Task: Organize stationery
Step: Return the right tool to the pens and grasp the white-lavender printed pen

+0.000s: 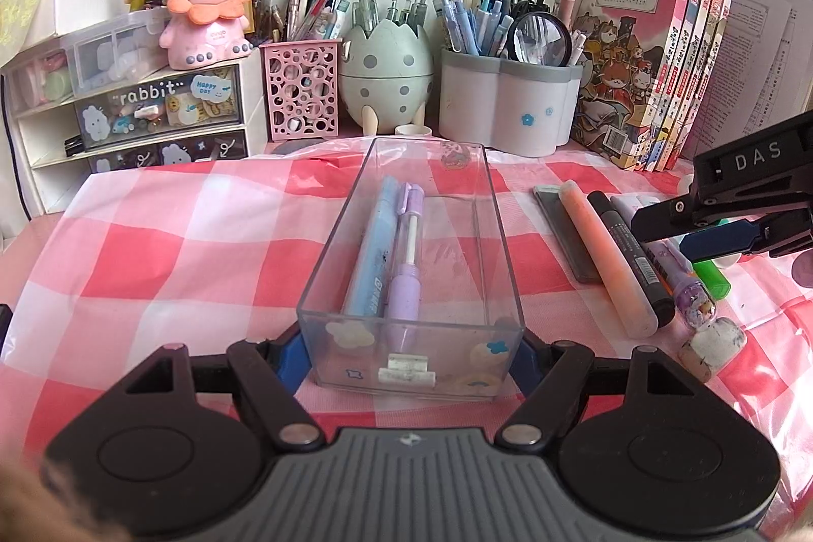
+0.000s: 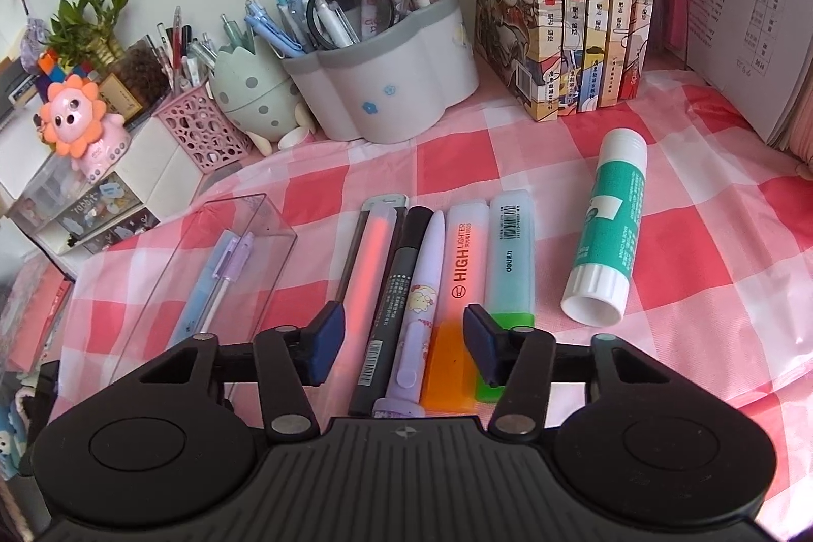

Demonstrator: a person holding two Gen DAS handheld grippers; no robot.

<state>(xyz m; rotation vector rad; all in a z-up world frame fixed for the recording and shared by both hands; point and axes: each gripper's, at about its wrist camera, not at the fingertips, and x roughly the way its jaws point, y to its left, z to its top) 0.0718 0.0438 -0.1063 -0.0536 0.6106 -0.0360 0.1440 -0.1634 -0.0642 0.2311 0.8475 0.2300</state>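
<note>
Left gripper [image 1: 411, 351] clamps the near end of the clear tray [image 1: 488, 237], its blue pads pressed to both side walls. Right gripper [image 2: 404, 336] hovers with jaws spread over a row of pens to the tray's right, nothing pinched. On the checked cloth [image 1: 167, 247], the tray holds a blue pen [image 1: 368, 247] and a purple pen [image 1: 406, 257] side by side. Between the right pads lie a black marker [image 2: 394, 308], a lilac pen [image 2: 421, 303] and an orange highlighter [image 2: 457, 303]. A glue stick [image 2: 607, 232] lies further right, apart.
</note>
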